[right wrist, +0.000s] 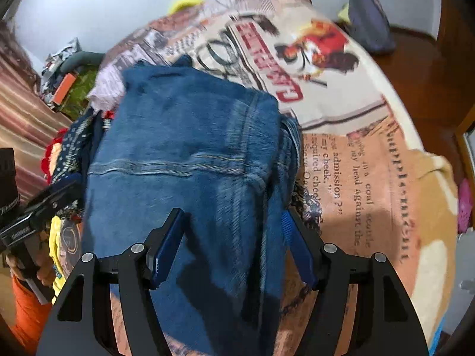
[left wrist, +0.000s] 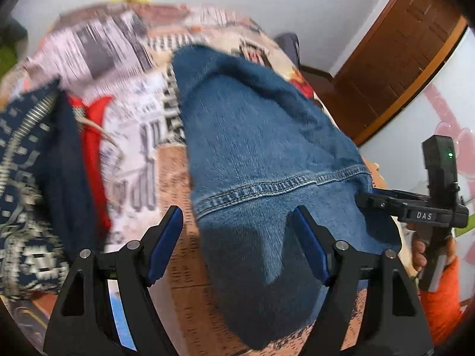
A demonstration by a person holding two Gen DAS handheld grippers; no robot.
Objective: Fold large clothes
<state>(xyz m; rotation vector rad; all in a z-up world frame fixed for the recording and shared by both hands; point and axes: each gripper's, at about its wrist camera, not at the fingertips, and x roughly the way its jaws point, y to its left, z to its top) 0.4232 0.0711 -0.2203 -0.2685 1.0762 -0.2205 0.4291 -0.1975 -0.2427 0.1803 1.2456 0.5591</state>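
Blue jeans (left wrist: 267, 148) lie folded on a bed covered by a newspaper-print bedspread (left wrist: 139, 136). My left gripper (left wrist: 237, 212) hangs just over the near end of the jeans, jaws open, denim below the gap and its pads apart from the cloth. My right gripper (right wrist: 233, 213) is likewise open above the jeans (right wrist: 184, 136), the denim running between its blue pads without being pinched. Each view also shows the other gripper: the right gripper (left wrist: 427, 207) sits by the jeans' right edge, and the left gripper (right wrist: 29, 216) by their left edge, each held by a hand in an orange sleeve.
A pile of other clothes, a navy patterned garment (left wrist: 29, 148) and a red one (left wrist: 95, 148), lies left of the jeans. A yellow garment (right wrist: 56, 237) lies near the bed's left edge. A blue-grey bag (right wrist: 368, 20) sits on the wooden floor (right wrist: 421, 83). A brown door (left wrist: 400, 59) stands at the right.
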